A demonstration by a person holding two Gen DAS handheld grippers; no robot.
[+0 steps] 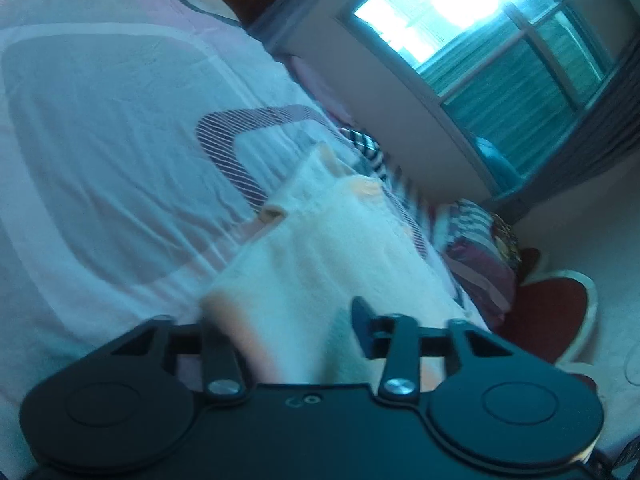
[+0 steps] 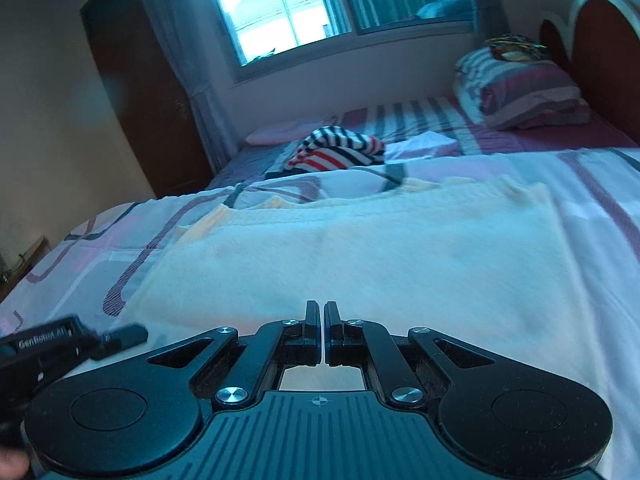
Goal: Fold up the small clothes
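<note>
A cream fleece garment [image 2: 360, 248] with pale orange trim lies spread flat on the patterned bed sheet [image 2: 600, 208]. My right gripper [image 2: 323, 308] is shut at its near edge, jaws together; I cannot tell whether any cloth is pinched. In the left wrist view, a raised fold of the same garment [image 1: 320, 248] fills the gap between the jaws of my left gripper [image 1: 288, 320], which is shut on it. The cloth covers the tip of the left finger. The left gripper [image 2: 120, 336] also shows at the lower left of the right wrist view, at the garment's left corner.
A pile of striped clothes [image 2: 336, 152] lies further up the bed, with a white piece [image 2: 424, 144] beside it. A striped pillow [image 2: 520, 92] rests against the red headboard [image 2: 592, 48]. A dark wardrobe [image 2: 132, 80] and a window [image 2: 300, 4] stand beyond the bed.
</note>
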